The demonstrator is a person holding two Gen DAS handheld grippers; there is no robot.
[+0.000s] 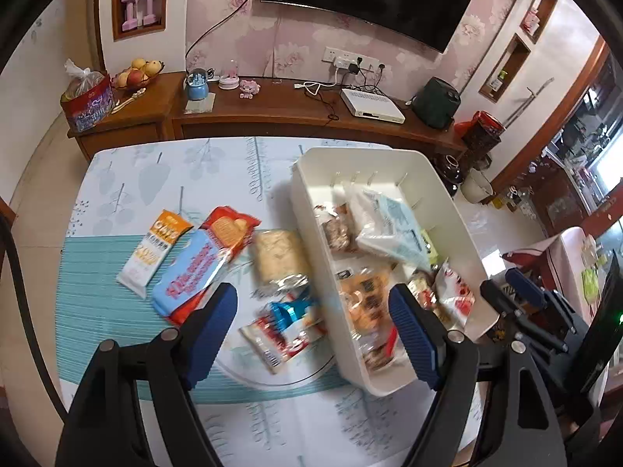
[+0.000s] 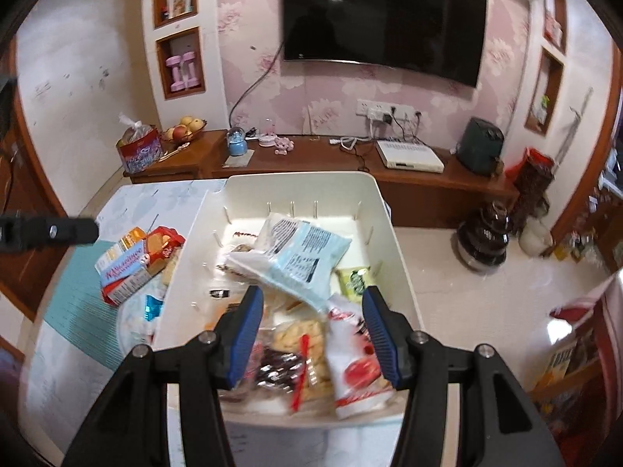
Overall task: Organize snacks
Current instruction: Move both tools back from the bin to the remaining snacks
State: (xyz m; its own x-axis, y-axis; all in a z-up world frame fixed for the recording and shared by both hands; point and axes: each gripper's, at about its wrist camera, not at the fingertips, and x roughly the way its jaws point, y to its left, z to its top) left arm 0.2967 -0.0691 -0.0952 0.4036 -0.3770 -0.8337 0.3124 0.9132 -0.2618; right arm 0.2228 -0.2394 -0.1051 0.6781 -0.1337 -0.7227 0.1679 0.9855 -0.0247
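A white bin (image 1: 440, 194) (image 2: 393, 241) stands on the table's right side, holding several snack packs, with a pale blue bag (image 1: 393, 229) (image 2: 300, 257) on top. Left of it on the table lie an orange-white oat bar (image 1: 153, 253), a blue packet (image 1: 187, 276) over a red biscuit pack (image 1: 229, 229), a clear pack of pale cakes (image 1: 278, 257) and a red-white-blue pack (image 1: 284, 330). My left gripper (image 1: 313, 330) is open above that pack and the bin's left wall. My right gripper (image 2: 311, 327) is open and empty over the bin's near end.
The table has a leaf-print cloth and a teal mat (image 1: 89, 292). Behind it runs a wooden TV cabinet (image 1: 272, 113) with a fruit bowl, a red bag and a white box. The right gripper shows at the right edge of the left wrist view (image 1: 521, 303).
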